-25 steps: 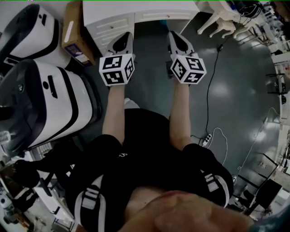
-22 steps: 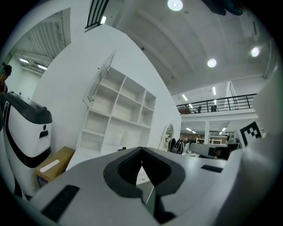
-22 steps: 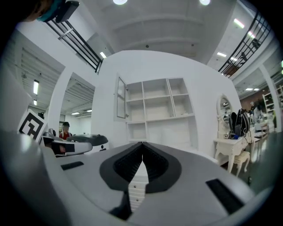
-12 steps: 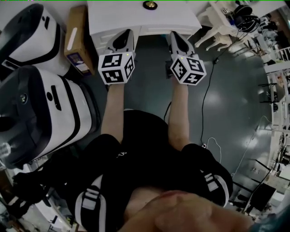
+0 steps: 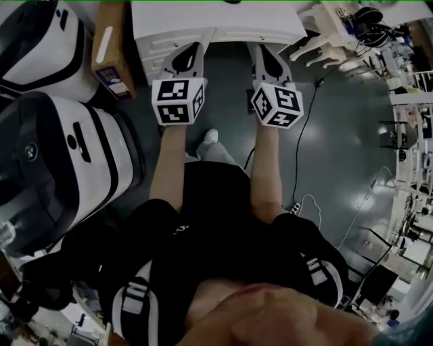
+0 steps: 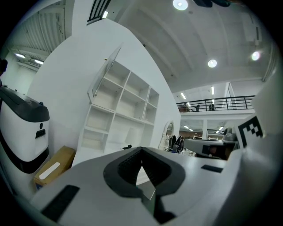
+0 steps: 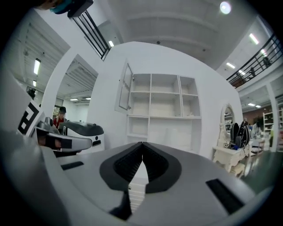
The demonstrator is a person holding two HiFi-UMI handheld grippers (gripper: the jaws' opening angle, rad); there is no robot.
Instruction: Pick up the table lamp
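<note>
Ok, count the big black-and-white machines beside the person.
2. The upper machine fills the head view's top-left corner; the lower machine stands just below it. Others may lie outside the frame.

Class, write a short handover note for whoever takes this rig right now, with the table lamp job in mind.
Left claw: shut, empty.
Right claw: shut, empty.
Both are held level, pointing at the white desk with drawers.
Table lamp: not clearly visible in any view.
Done: nothing picked up.
Left: find the lamp, likely on the desk, open a claw, grasp, lift.
</note>
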